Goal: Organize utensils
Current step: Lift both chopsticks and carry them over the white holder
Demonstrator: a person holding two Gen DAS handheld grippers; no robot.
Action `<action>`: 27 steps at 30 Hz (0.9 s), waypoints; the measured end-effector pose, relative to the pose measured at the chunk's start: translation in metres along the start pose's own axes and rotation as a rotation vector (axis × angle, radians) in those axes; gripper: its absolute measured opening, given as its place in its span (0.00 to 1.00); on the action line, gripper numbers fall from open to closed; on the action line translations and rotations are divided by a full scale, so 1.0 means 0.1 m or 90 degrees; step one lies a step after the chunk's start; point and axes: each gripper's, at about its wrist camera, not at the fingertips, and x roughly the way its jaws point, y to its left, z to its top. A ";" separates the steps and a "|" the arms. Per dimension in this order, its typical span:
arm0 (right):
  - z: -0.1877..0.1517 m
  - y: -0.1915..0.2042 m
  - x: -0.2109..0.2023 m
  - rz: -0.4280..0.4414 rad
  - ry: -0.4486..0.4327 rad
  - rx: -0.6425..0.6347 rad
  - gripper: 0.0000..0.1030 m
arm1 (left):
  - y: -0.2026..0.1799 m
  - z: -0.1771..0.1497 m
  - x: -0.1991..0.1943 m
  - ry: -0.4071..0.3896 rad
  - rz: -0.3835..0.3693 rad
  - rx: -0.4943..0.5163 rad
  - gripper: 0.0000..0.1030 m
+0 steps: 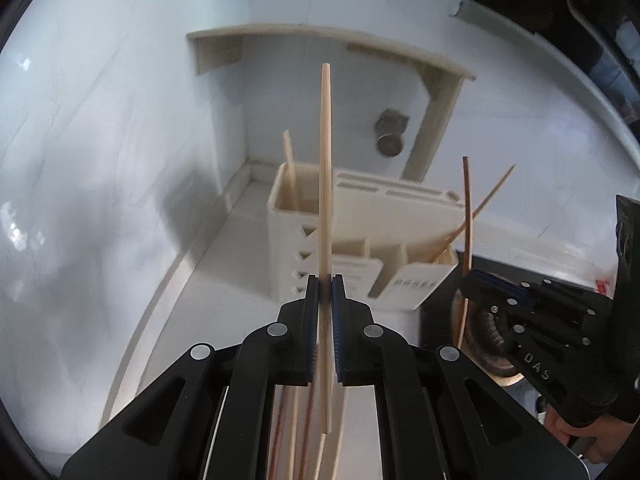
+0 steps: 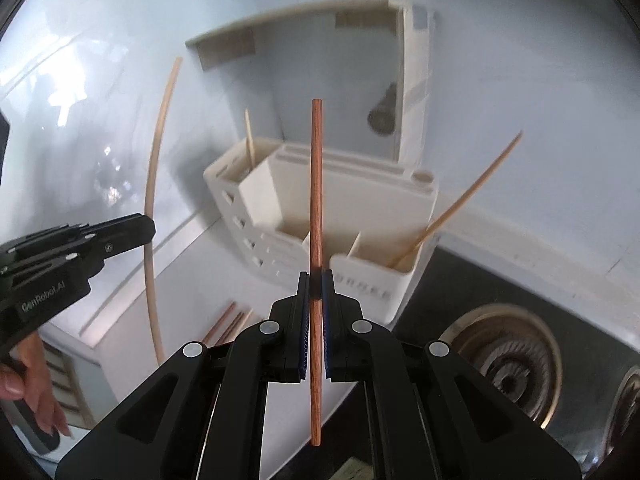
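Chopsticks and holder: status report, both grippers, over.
Left gripper shut on pale chopstick. Right gripper shut on reddish chopstick. Both short of cream utensil holder, which already holds two pale sticks. Path looks open.

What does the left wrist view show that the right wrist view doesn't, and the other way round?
Only the left wrist view: the loose chopsticks lying right under the left gripper, shut on a pale chopstick.
Only the right wrist view: the full stove burner and a hand on the other gripper's handle.
Both: the cream utensil holder, already holding chopsticks, and the right gripper shut on a reddish-brown chopstick.
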 end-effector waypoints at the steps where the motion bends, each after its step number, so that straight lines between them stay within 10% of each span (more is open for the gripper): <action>1: 0.02 -0.03 -0.02 0.002 -0.012 0.001 0.06 | 0.00 0.04 -0.01 -0.007 -0.005 -0.004 0.06; 27: 0.50 -0.34 -0.30 0.034 -0.210 0.036 0.06 | -0.07 0.67 -0.20 -0.214 -0.029 -0.002 0.06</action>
